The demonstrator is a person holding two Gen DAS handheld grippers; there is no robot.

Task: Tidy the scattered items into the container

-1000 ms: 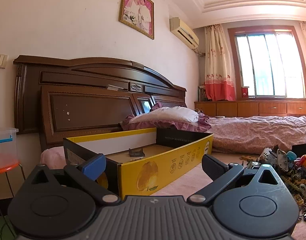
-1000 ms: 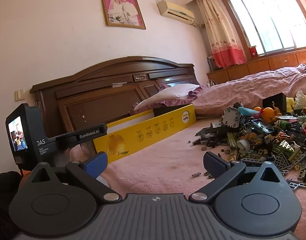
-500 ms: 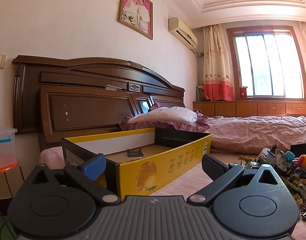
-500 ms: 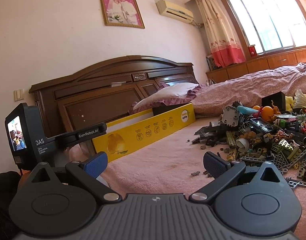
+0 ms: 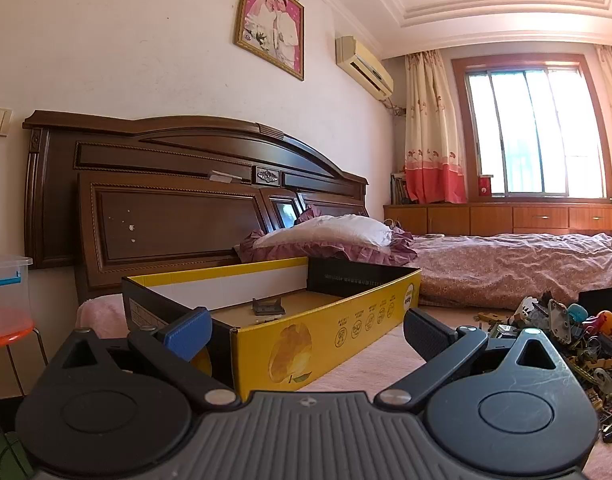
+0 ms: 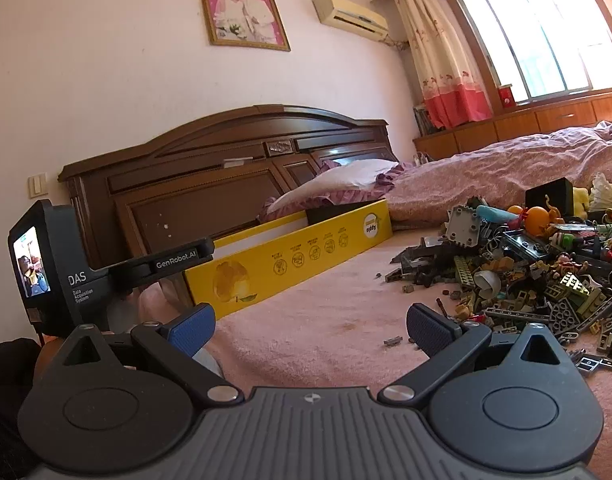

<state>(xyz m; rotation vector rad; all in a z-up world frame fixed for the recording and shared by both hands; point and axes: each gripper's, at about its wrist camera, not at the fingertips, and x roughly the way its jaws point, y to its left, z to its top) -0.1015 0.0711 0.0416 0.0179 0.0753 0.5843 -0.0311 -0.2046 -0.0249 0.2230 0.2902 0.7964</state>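
A bedroom seen from two hand-held tools. The left tongs (image 5: 306, 330) are spread wide and hold nothing; they hover over a pink blanket (image 5: 358, 364) on the bed, facing a long yellow cardboard box (image 5: 326, 332) that lies open just ahead. Inside the box, a small dark piece (image 5: 268, 306) rests on the brown bottom. The right tongs (image 6: 312, 326) are also spread wide and hold nothing, above a bare stretch of the pink blanket. To their right lies a big heap of toy bricks and small toys (image 6: 538, 264), with an orange ball-shaped toy (image 6: 537, 216) and a black block (image 6: 550, 197) near its far edge. A few loose bricks (image 6: 393, 341) lie apart from the heap, near the right tongs. The yellow box is well to the left of the heap. Behind stand a dark wooden headboard (image 5: 177, 196) and a white pillow (image 5: 330, 230), with a framed photo (image 5: 270, 24) on the wall above
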